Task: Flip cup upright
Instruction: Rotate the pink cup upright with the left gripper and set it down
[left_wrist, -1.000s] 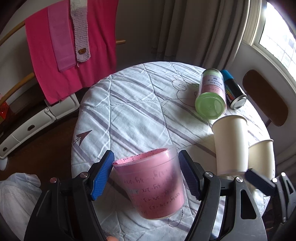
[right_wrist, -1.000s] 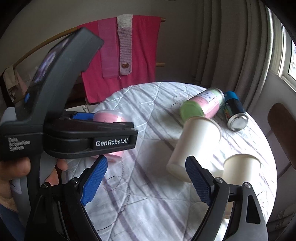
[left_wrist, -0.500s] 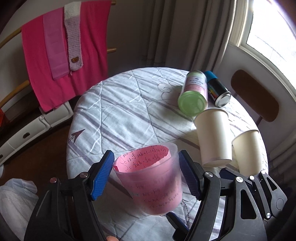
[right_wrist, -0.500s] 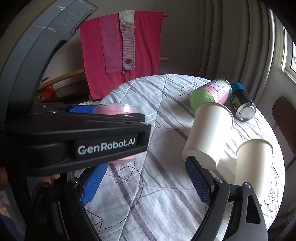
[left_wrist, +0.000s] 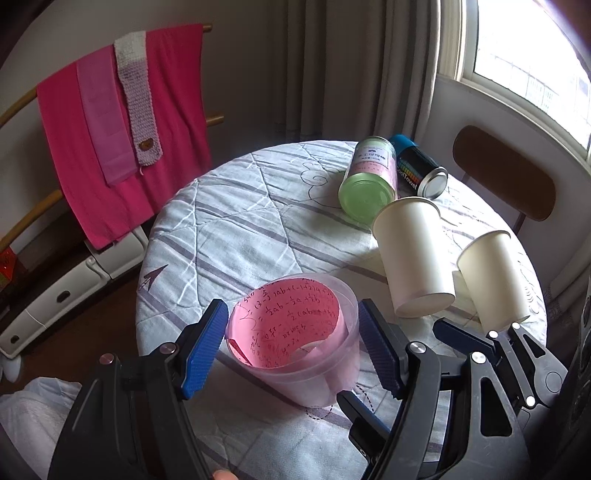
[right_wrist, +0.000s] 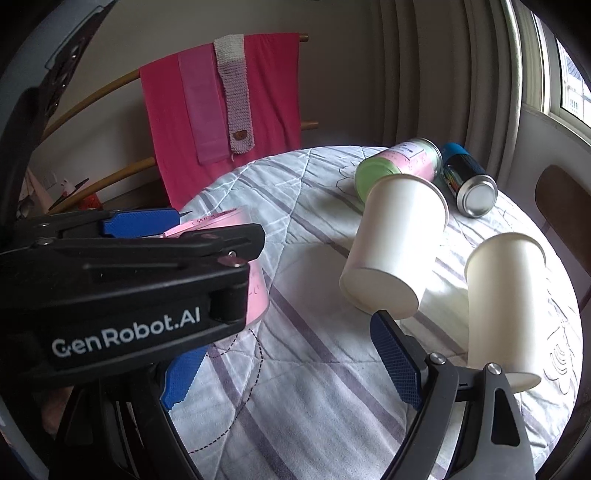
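Note:
A clear plastic cup (left_wrist: 295, 339) lined with pink paper stands mouth-up on the quilted round table (left_wrist: 236, 236). My left gripper (left_wrist: 291, 350) straddles it with both blue pads (left_wrist: 205, 347) a little off its walls, so it is open. The cup also shows in the right wrist view (right_wrist: 236, 258), mostly hidden behind the left gripper's body. My right gripper (right_wrist: 291, 365) is open and empty over the table's front, with its right pad (right_wrist: 395, 362) near the base of a white paper cup (right_wrist: 395, 243).
Two white paper cups stand upside down at the right, one (left_wrist: 415, 258) and another (left_wrist: 495, 277). Behind them lie a green-lidded jar (left_wrist: 369, 181) and a dark spray can (left_wrist: 421, 170). A chair back (left_wrist: 506, 173) and a pink towel rack (left_wrist: 122, 122) flank the table.
The pink-lined cup has turned from tilted on its side to mouth-up between the left pads, and its inside now shows. The right gripper has come closer to the white cups.

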